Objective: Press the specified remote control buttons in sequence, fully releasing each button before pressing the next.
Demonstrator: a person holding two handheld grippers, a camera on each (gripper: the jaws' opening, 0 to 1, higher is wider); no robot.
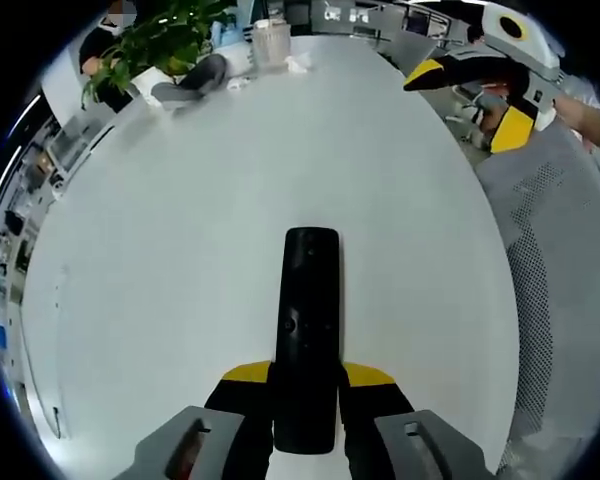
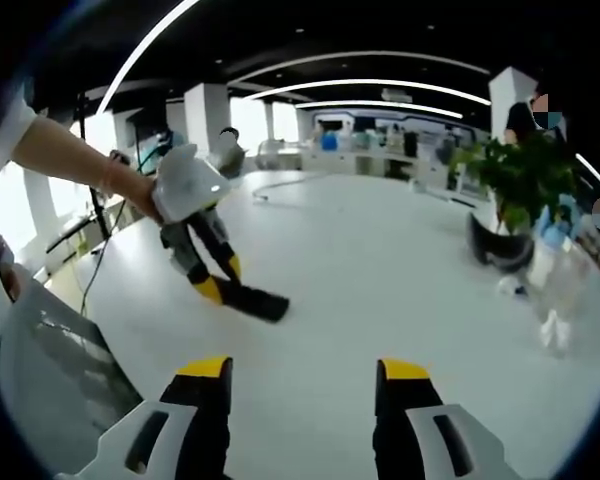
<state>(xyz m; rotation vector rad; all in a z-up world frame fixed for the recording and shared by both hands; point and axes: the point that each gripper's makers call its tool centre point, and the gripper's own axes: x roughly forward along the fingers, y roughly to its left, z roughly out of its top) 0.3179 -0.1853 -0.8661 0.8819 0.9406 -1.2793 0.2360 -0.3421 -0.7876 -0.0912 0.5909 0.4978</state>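
Ahead of the right gripper's (image 2: pixel 305 385) spread jaws the white table (image 2: pixel 380 290) lies bare. Beyond them to the left, the left gripper (image 2: pixel 220 285) with the remote (image 2: pixel 260 303) blocks the way. A potted plant (image 2: pixel 515 190) and bottle (image 2: pixel 550 290) crowd the far right.

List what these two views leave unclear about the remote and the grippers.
- Remote control: in the left gripper view its buttons are too dark to read, and its near end is hidden between the left gripper.
- Right gripper view: the remote is small and partly hidden by the left gripper.
- Right gripper: open, holding nothing.
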